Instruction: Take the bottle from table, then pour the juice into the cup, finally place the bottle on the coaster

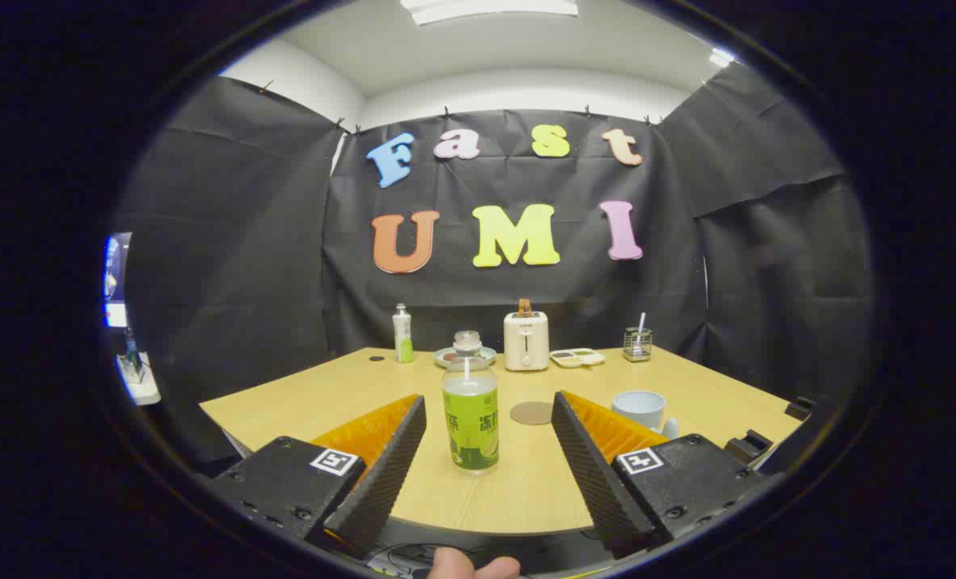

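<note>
The gripper (490,410) is spread wide and holds nothing; the bottle (470,402) stands upright on the table (325,394) between its fingers, apart from both and a little nearer the left one. It looks like thin clear plastic, mostly full of green juice, so probably fairly heavy, smooth and easily squashed; the labelled middle of the body seems the safest place to take hold. Just beyond the bottle lies one round coaster (531,412), and one cup (639,408) stands behind the right finger. Farther back there are one second small bottle (402,333), one plate (452,356), one toaster (526,340), one divided tray (577,357) and one wire holder (638,343).
</note>
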### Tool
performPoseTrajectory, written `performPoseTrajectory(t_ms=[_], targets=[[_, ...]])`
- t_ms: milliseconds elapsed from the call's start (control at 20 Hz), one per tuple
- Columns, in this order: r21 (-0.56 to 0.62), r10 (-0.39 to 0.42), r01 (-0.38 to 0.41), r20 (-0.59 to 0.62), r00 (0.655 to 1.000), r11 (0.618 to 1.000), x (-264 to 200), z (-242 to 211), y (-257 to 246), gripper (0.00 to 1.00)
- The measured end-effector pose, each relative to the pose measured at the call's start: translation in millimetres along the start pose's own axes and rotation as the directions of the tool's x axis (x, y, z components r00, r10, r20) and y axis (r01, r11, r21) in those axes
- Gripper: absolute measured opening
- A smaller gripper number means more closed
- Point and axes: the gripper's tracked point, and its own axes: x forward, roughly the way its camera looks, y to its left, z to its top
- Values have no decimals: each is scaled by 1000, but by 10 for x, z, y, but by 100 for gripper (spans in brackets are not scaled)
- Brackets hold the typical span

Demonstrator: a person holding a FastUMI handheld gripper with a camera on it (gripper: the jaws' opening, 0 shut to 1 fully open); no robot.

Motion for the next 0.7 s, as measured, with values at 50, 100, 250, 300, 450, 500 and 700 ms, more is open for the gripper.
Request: performPoseTrajectory(t_ms=[50, 100, 250, 300, 450, 500, 700], targets=[[-4, -3, 3, -2, 1000, 1000, 3, -4, -5, 100], [-5, -3, 3, -2, 1000, 1000, 5, -8, -3, 100], [5, 4, -4, 4, 1000, 1000, 21, 3, 27, 100], [10, 4, -4, 3, 1000, 1000, 21, -1, 28, 100], [8, 2, -2, 9, 1000, 1000, 13, 18, 26, 100], [8, 2, -2, 12, 1000, 1000, 7, 28, 27, 100], [16, 8, -8, 16, 1000, 1000, 11, 30, 44, 100]])
